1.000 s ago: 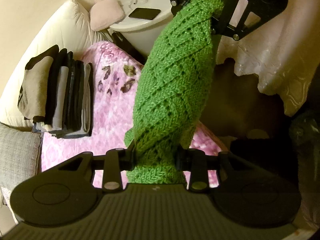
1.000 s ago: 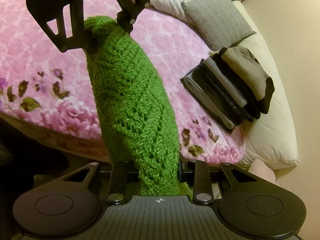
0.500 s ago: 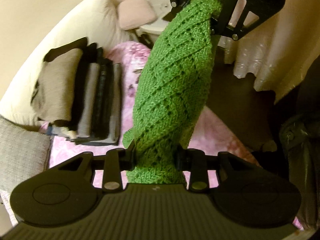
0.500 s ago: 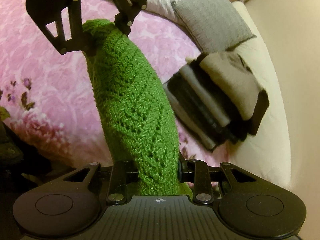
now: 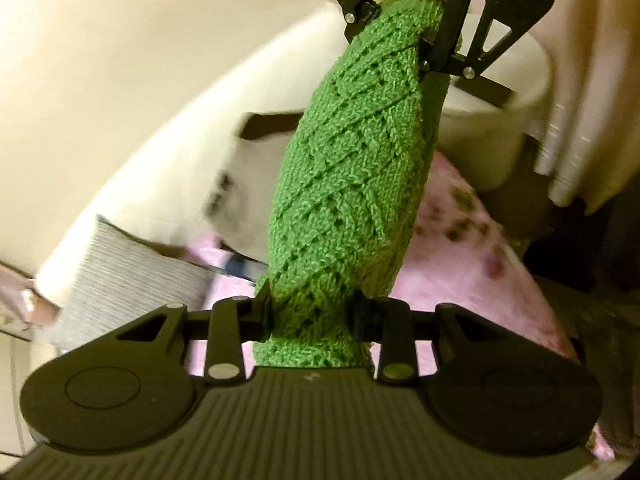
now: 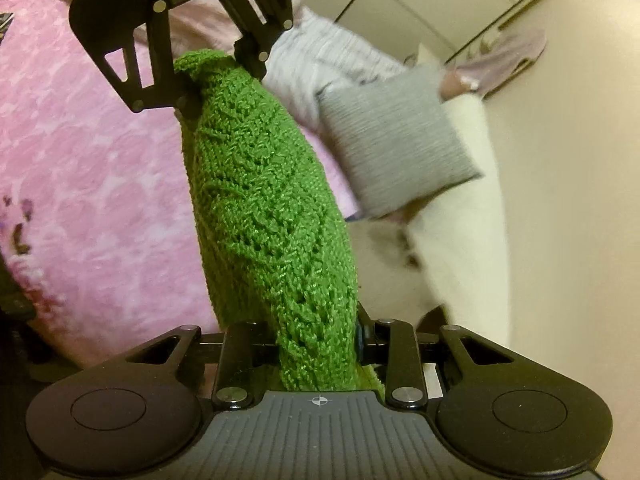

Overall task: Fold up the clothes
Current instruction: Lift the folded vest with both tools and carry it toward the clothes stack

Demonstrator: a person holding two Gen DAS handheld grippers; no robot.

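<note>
A green knitted garment (image 5: 352, 184) is bunched into a thick roll and stretched between my two grippers above the bed. In the left wrist view my left gripper (image 5: 312, 320) is shut on its near end, while my right gripper (image 5: 404, 36) clamps the far end at the top. The right wrist view has the same knit (image 6: 264, 208) running from my right gripper (image 6: 318, 344), shut on it, up to my left gripper (image 6: 212, 76). The fingertips are buried in the yarn.
A pink floral bedspread (image 6: 100, 200) lies underneath. A grey cushion (image 6: 392, 140) and a white pillow (image 6: 460, 240) sit by the cream wall. A blurred stack of folded clothes (image 5: 240, 200) lies behind the knit. A white round table (image 5: 500, 120) stands beyond the bed.
Both grippers have carried the green knit toward the pillows and the folded stack, which now looks nearer, blurred and partly hidden. The hold on the knit is unchanged.
</note>
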